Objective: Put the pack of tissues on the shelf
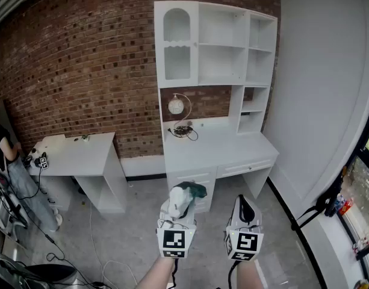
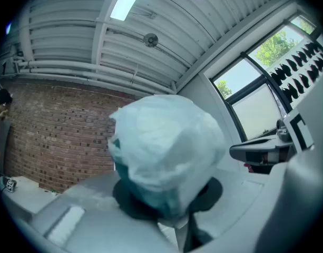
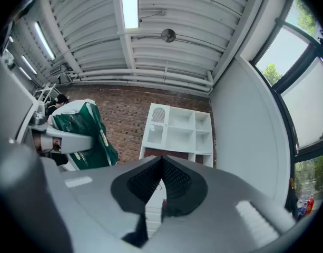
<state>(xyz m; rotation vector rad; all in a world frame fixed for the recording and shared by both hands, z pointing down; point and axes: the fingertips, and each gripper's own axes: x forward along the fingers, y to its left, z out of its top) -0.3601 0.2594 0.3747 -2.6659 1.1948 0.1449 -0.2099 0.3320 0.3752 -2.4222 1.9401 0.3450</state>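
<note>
**A:** Where is the pack sitting at this moment?

**B:** You are carrying the soft pack of tissues in green-and-white plastic wrap [image 1: 194, 190] in your left gripper [image 1: 181, 202]. Its jaws are clamping the pack's near end, and the rest is bulging out past the tips.

**A:** And the other 1?

**B:** Your right gripper [image 1: 245, 202] is riding just beside the left. Its jaws are pressing together with nothing between them.

**A:** Which way is the target lying?

**B:** The tall white open-fronted shelf unit [image 1: 223, 44] is standing ahead of you and well above both grippers. It is rising from the white bench [image 1: 220, 146] against the red brick wall [image 1: 82, 71], and it is well apart from the pack.

**A:** How is the pack pointing?

**B:** It is sticking forward out of the jaws, so its free end is leading toward the shelf. I am judging that its long axis is running roughly along the jaws, though the crumpled wrap is making that hard to read.

**A:** Which hand is doing the work?

**B:** The 2 grippers are sitting about equally far from the shelf. Since only the left is loaded, you are likely looking at a long reach forward and up with that hand.
</note>
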